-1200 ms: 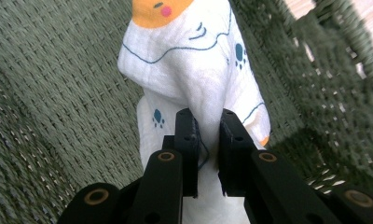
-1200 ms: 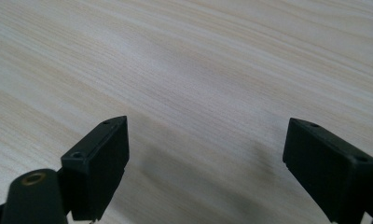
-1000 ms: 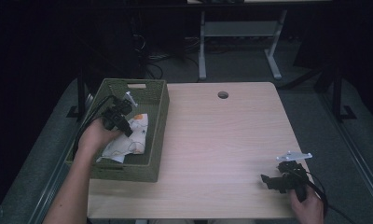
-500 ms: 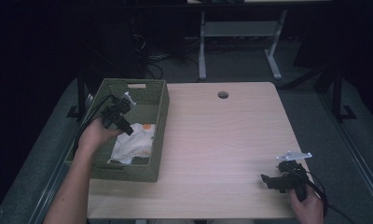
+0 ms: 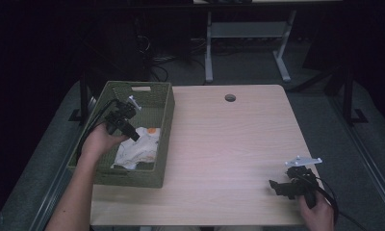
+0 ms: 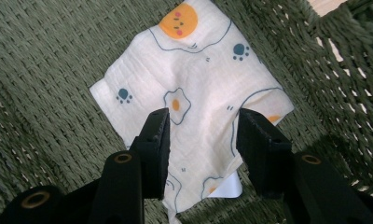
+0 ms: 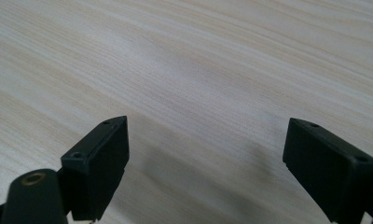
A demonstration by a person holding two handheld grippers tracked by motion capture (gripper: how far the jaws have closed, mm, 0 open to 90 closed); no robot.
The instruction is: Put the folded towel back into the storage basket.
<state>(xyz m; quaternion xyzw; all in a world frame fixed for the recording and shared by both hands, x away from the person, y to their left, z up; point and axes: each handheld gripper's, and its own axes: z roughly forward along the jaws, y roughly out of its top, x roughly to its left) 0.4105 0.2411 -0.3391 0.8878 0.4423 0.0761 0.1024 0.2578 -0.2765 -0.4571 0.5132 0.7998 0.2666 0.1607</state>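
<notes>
A cream cloth (image 5: 142, 147) printed with fried eggs and paw prints (image 6: 198, 84) lies crumpled on the floor of the green woven basket (image 5: 133, 177) at the table's left. My left gripper (image 5: 132, 135) hangs just above the cloth inside the basket. Its jaws have just been opening and now stand open (image 6: 203, 116), with the cloth lying below them, not pinched. My right gripper (image 5: 273, 186) rests near the front right corner of the table, its jaws wide open (image 7: 205, 135) over bare wood.
The light wooden table (image 5: 229, 144) has a round cable hole (image 5: 230, 97) near its back edge. The basket's woven walls (image 6: 348, 70) rise close around the left gripper. Desk legs and cables stand on the dark floor behind the table.
The left gripper's jaws have opened and let go of the cloth, which now lies spread in the basket. The left hand drew back a little. The right gripper has not moved.
</notes>
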